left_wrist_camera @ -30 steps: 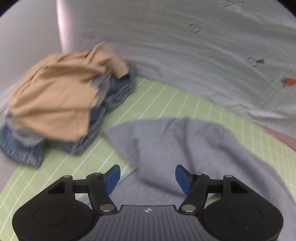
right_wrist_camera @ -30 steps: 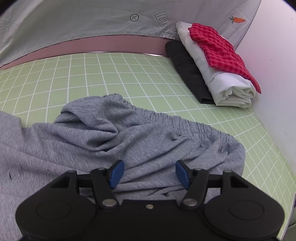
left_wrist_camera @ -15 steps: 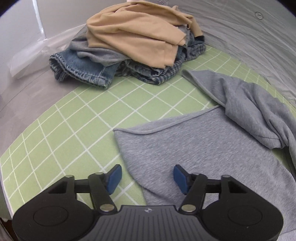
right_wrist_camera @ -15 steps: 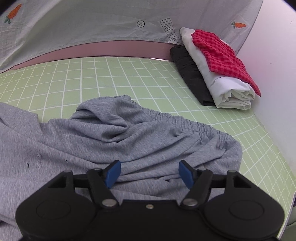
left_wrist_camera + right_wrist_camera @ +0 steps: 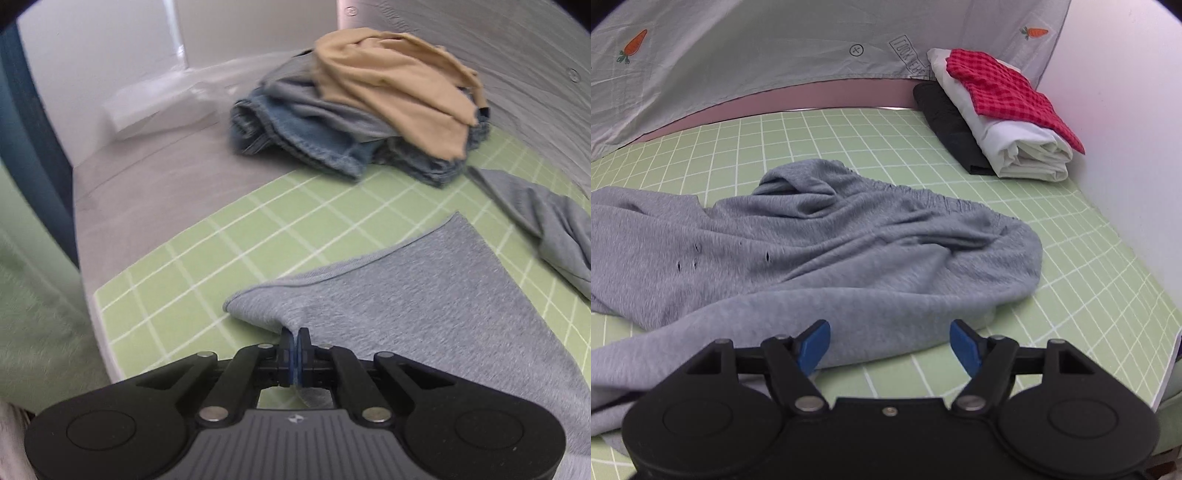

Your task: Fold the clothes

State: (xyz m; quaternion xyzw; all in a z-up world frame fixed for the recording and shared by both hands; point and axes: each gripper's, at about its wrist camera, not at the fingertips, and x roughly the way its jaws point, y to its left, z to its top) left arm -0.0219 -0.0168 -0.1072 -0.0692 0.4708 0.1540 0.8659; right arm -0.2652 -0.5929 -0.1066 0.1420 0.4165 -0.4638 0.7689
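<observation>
Lying rumpled, grey garment (image 5: 820,254) shows small holes.

Table (image 5: 155,192) grey, covered mostly by a green grid mat (image 5: 849,136). Grey garment (image 5: 849,251) sprawled across mat, rumpled. Unfolded heap (image 5: 369,110), tan piece over denim, straddles mat's far left corner and bare table. Folded stack (image 5: 1004,122), black, white, red check, at far right corner of mat.

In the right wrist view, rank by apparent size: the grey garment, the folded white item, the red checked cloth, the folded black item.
1. grey garment, by far.
2. folded white item and red checked cloth: alike, no clear order.
3. folded black item, though partly hidden beneath the white one.
</observation>
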